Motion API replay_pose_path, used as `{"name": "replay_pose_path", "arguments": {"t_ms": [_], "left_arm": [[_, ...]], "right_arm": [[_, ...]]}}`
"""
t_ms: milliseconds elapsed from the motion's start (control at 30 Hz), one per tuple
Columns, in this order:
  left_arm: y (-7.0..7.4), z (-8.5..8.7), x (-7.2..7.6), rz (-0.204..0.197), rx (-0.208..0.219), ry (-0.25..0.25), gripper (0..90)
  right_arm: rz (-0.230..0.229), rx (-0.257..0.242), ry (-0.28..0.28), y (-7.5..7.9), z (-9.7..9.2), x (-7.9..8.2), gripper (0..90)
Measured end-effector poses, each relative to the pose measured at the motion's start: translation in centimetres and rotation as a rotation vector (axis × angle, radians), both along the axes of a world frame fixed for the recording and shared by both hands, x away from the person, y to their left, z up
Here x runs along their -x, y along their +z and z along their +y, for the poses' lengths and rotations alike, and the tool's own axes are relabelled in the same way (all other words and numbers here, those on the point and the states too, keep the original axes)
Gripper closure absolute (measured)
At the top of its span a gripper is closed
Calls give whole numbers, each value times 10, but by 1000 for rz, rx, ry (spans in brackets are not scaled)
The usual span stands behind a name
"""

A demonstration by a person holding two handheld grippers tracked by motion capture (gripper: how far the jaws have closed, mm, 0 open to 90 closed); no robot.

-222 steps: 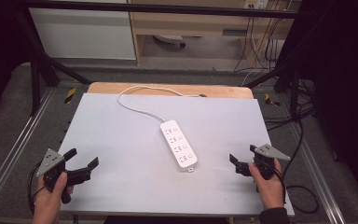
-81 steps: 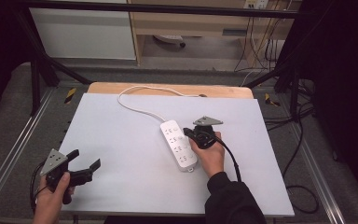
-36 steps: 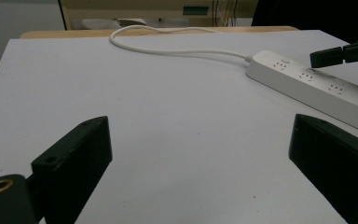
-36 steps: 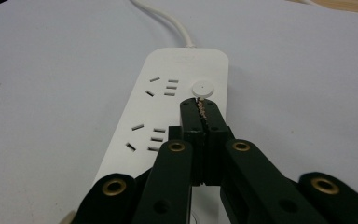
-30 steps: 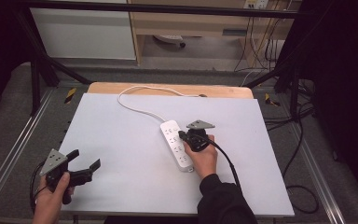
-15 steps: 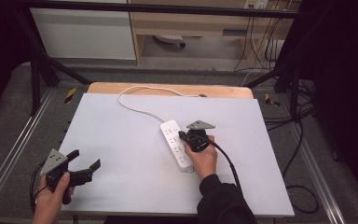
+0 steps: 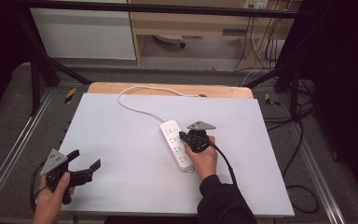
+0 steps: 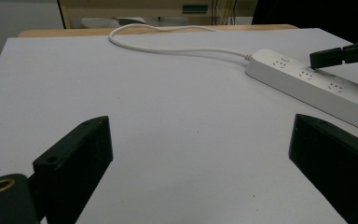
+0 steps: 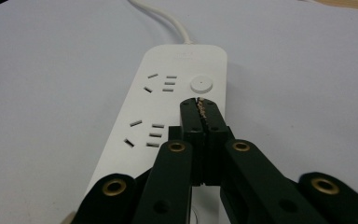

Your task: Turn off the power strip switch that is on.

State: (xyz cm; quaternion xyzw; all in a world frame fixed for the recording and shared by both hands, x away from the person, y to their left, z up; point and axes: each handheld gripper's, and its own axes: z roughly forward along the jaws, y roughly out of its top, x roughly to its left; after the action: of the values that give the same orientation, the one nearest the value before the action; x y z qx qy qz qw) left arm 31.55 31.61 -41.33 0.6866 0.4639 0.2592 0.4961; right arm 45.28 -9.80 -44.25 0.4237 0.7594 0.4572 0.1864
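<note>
Nothing much has shifted vs half a sec ago: right gripper (image 9: pixel 200 103) still sits clenched, jaws pressed together w/ nothing between, tips hovering over or touching the long white plastic power strip (image 7: pixel 177 144), just short of its small round white button (image 9: pixel 201 84). Contact can't be confirmed from the high view. Vs the oldest frame, the right hand has come in from the table's right edge to the strip; left gripper (image 7: pixel 81 163) hasn't budged, jaws spread wide & empty near the person's edge, strip well off to its front-right.

Handling, as a guess: strip looks rigid, light, smooth-shelled, so prob slides on the pale grey tabletop (image 7: pixel 121 140) if pushed sideways. Press straight down on the button; to lift it, pinch across the narrow width mid-body, not by the cord.

Farther out, thin white cord (image 7: pixel 137 107) loops from the strip's far end toward the wooden back edge (image 7: pixel 168 88).
</note>
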Motion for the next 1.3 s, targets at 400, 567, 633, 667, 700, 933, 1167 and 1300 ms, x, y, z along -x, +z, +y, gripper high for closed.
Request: {"name": "replay_pose_path", "arguments": {"t_ms": [400, 567, 633, 667, 700, 933, 1167, 1300], "left_arm": [[0, -1, 0, 1, -4, -3, 61], [0, -1, 0, 2, -5, -3, 61], [0, -1, 0, 0, -1, -1, 61], [0, -1, 1, 3, -2, -2, 61], [0, -1, 0, 2, -2, -2, 61], [0, -1, 0, 3, -5, -4, 61], [0, -1, 0, 2, -4, -3, 61], [0, 1, 0, 3, 5, 5, 61]], "right_arm": [[-6, 22, -4, -1, 2, 0, 900], [-2, 24, -6, -1, 4, 0, 900], [-4, 29, -8, -1, 4, 1, 900], [-4, 33, -6, -1, 4, 1, 900], [-4, 35, -5, -1, 4, 1, 900], [-2, 39, -4, -1, 5, 0, 900], [-8, 54, -3, 0, 6, 1, 900], [-4, 54, -3, 0, 6, 0, 900]]}}
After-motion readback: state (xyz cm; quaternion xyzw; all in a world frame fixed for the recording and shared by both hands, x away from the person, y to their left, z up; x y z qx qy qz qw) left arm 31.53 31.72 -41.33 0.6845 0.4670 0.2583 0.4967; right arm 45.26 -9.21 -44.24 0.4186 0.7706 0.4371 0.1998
